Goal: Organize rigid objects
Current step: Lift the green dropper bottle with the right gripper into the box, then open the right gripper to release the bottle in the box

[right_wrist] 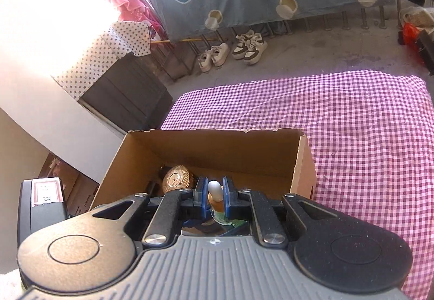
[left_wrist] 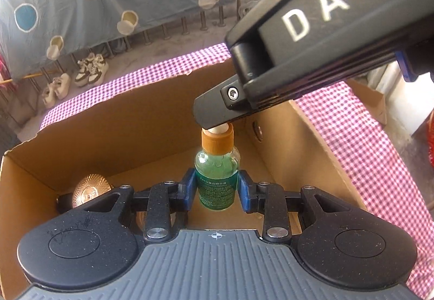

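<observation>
A small green glass dropper bottle (left_wrist: 216, 178) with an orange collar and pale rubber bulb stands upright inside an open cardboard box (left_wrist: 152, 121). My left gripper (left_wrist: 216, 191) has its blue pads on both sides of the bottle's body. My right gripper (right_wrist: 215, 192) comes from above and is shut on the bottle's bulb (right_wrist: 214, 188); in the left wrist view its black finger (left_wrist: 217, 110) sits over the bulb. A round gold-lidded item (left_wrist: 89, 191) lies in the box's left corner, also seen in the right wrist view (right_wrist: 176, 180).
The box (right_wrist: 217, 148) sits on a table with a pink checked cloth (right_wrist: 352, 137). Beyond the table are a concrete floor, shoes (right_wrist: 230, 53), a railing hung with a blue patterned sheet, and a dark cabinet (right_wrist: 127, 99) at left.
</observation>
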`<state>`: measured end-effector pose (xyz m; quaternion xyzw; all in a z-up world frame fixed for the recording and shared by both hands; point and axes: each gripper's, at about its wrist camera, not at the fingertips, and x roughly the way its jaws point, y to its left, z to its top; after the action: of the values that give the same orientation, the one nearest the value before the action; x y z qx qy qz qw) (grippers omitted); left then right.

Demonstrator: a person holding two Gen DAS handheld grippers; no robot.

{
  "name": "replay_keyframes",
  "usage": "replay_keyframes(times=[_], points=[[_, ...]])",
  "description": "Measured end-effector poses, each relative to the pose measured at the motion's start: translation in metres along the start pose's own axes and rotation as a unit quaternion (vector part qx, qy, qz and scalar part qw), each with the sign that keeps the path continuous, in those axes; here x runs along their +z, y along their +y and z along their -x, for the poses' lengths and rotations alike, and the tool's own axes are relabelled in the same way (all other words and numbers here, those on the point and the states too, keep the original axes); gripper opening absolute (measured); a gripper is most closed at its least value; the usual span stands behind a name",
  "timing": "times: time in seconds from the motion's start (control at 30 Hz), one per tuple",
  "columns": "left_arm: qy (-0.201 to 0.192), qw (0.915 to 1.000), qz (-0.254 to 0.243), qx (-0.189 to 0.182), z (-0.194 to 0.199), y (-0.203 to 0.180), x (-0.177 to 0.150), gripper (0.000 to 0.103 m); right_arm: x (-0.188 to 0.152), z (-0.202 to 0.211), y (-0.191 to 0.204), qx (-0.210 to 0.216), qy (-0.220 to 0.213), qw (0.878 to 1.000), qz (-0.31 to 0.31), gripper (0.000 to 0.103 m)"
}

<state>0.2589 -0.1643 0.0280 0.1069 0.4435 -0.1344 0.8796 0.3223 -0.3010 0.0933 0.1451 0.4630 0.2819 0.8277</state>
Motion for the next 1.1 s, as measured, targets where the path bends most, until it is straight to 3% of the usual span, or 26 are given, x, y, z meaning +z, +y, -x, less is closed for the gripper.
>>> replay_keyframes(times=[0.27,0.4,0.47,0.57,0.8,0.87,0.93,1.0,1.1], points=[[0.028,0.9995,0.011,-0.011,-0.005,0.006,0.003,0.034,0.007,-0.015,-0.010,0.004,0.006,1.000,-0.001,0.012],[0.019,0.9998,0.008,-0.006,0.000,0.007,0.002,0.035,0.006,-0.007,-0.004,0.007,-0.002,1.000,0.000,0.012],[0.009,1.0000,0.003,0.003,0.006,0.005,0.001,0.042,0.002,0.003,0.000,0.010,-0.011,1.000,-0.002,0.012],[-0.014,0.9998,-0.004,0.012,0.023,0.002,-0.003,0.057,-0.006,0.028,0.007,0.016,-0.037,0.999,-0.011,0.014],[-0.065,0.9979,-0.005,0.004,0.091,0.000,-0.030,0.068,-0.066,0.106,0.043,0.035,-0.130,0.990,-0.036,0.016],[-0.074,0.9973,-0.001,-0.005,0.111,0.001,-0.044,0.069,-0.092,0.121,0.054,0.043,-0.151,0.987,-0.047,0.023],[-0.073,0.9972,0.005,-0.019,0.128,0.005,-0.060,0.070,-0.119,0.129,0.063,0.049,-0.165,0.984,-0.055,0.046],[-0.074,0.9967,0.012,-0.031,0.143,0.008,-0.077,0.070,-0.143,0.132,0.072,0.051,-0.175,0.981,-0.061,0.056],[-0.081,0.9959,0.015,-0.037,0.163,0.014,-0.102,0.075,-0.170,0.127,0.081,0.050,-0.168,0.981,-0.080,0.056]])
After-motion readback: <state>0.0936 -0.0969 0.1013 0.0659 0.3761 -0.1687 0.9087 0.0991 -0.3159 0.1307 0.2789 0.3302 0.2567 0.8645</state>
